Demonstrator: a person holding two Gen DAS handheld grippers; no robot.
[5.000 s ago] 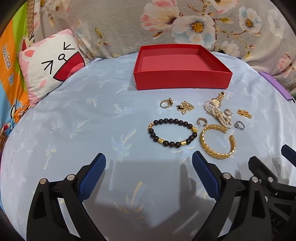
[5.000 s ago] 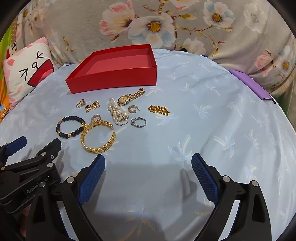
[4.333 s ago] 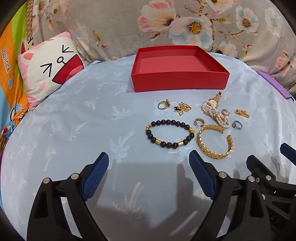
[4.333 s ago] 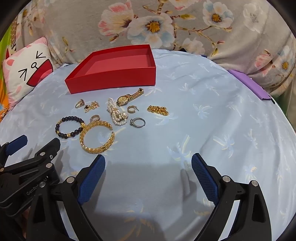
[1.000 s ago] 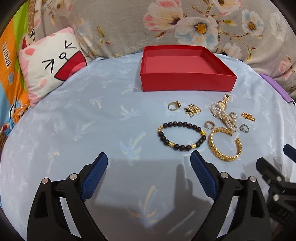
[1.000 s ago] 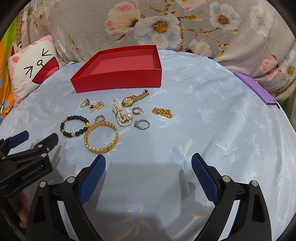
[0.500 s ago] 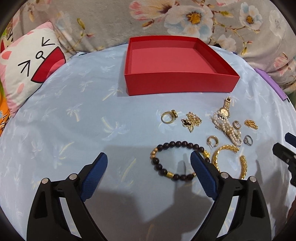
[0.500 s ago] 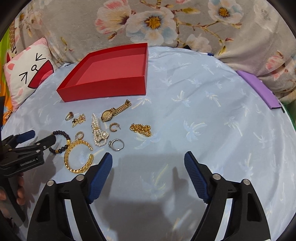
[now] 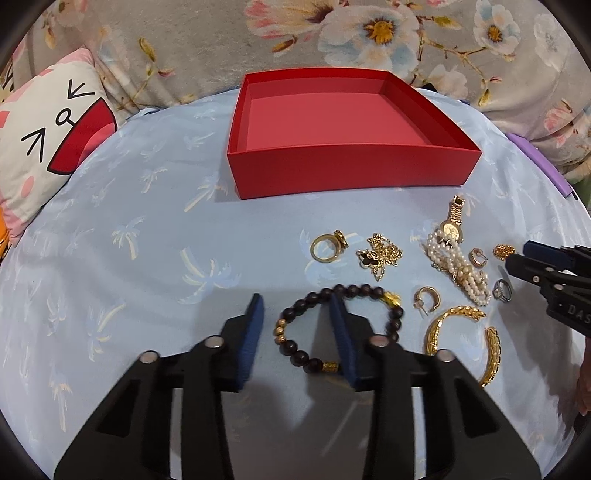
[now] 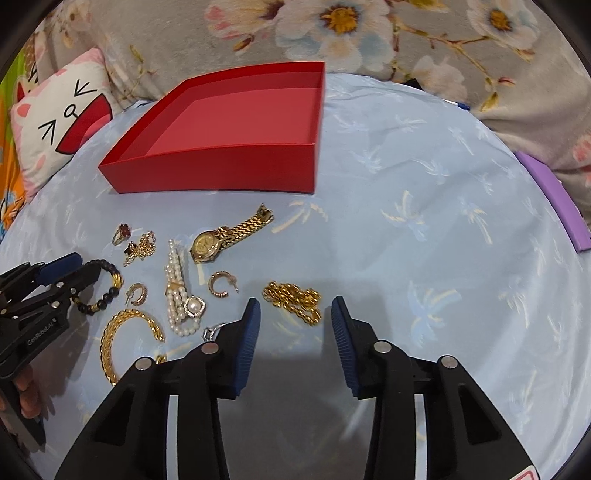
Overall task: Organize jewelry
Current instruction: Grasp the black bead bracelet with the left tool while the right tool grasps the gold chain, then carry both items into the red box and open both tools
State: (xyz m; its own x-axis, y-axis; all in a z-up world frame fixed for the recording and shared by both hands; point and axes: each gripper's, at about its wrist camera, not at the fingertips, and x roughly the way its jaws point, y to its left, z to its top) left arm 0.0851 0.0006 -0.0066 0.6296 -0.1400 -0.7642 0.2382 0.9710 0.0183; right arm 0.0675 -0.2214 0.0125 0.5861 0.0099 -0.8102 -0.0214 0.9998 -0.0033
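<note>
An empty red box (image 9: 347, 122) (image 10: 236, 122) stands at the back of the blue cloth. Jewelry lies in front of it. My left gripper (image 9: 295, 310) is open, its fingers straddling the left side of a dark bead bracelet (image 9: 391, 321), right finger inside the loop. My right gripper (image 10: 295, 314) is open, its fingers either side of a gold chain (image 10: 293, 299). Nearby lie a gold watch (image 10: 229, 234), a pearl bracelet (image 10: 179, 291), a gold bangle (image 10: 122, 339), hoop earrings (image 10: 221, 284) and rings (image 9: 327, 247).
A cat-face pillow (image 9: 48, 136) sits at the back left. A floral blanket (image 9: 369, 33) lies behind the box. A purple object (image 10: 554, 199) lies at the cloth's right edge. The right gripper's body (image 9: 557, 273) shows at the right of the left wrist view.
Both grippers have moved forward and down to the jewelry and their jaws have narrowed. The left now straddles the bead bracelet, the right the gold chain.
</note>
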